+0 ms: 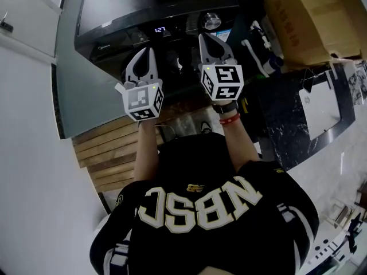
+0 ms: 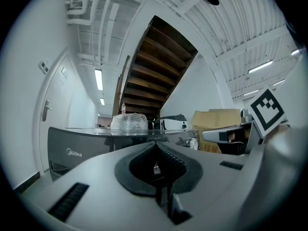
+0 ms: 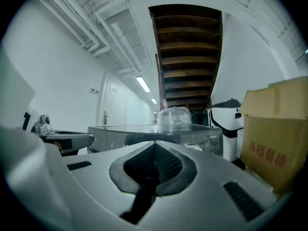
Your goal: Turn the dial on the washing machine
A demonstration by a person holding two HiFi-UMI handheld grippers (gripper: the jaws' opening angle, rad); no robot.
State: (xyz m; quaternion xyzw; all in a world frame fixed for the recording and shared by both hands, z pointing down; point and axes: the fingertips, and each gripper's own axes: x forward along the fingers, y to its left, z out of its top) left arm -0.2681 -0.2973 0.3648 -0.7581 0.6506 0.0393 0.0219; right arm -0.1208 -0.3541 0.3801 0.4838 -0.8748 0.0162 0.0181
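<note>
Right gripper (image 3: 155,143): jaws shut tight with nothing between them, pointing level at the washing machine (image 3: 144,133) front. Left gripper (image 2: 155,144): jaws together too, empty, level, just beside the right one on its left. Head view shows both, left (image 1: 150,50) and right (image 1: 206,39).

Dial (image 1: 212,20): silver knob on the dark control panel, just past the right gripper's tips and a touch to their right. The right gripper view catches it (image 3: 193,147) peeking over the right jaw. Neither gripper touches it, and its setting can't be read. Display (image 1: 160,30) is lit, left of the dial, ahead of the gap between the grippers.

Stage: this fits a gripper coming up to the dial or one drawn off after a turn. The pictures don't settle which.

Risks, as judged:
- Shut jaws can't straddle the knob, so any contact is tips only.
- The knob looks smooth and shiny, so the tips would likely skid off and poke the panel or display.
- The knob sits slightly off the jaw line, so a straight push would graze its edge.
- The left gripper is close and could knock the right one's marker cube (image 1: 222,82) if either swings.

Around: nothing stands between the tips and the dial. White hoses (image 1: 258,44) are near on the right gripper's right, with a cardboard box (image 3: 279,138) further off that side. A plastic-wrapped bundle (image 3: 173,115) sits on the machine top beyond, out of the way.
</note>
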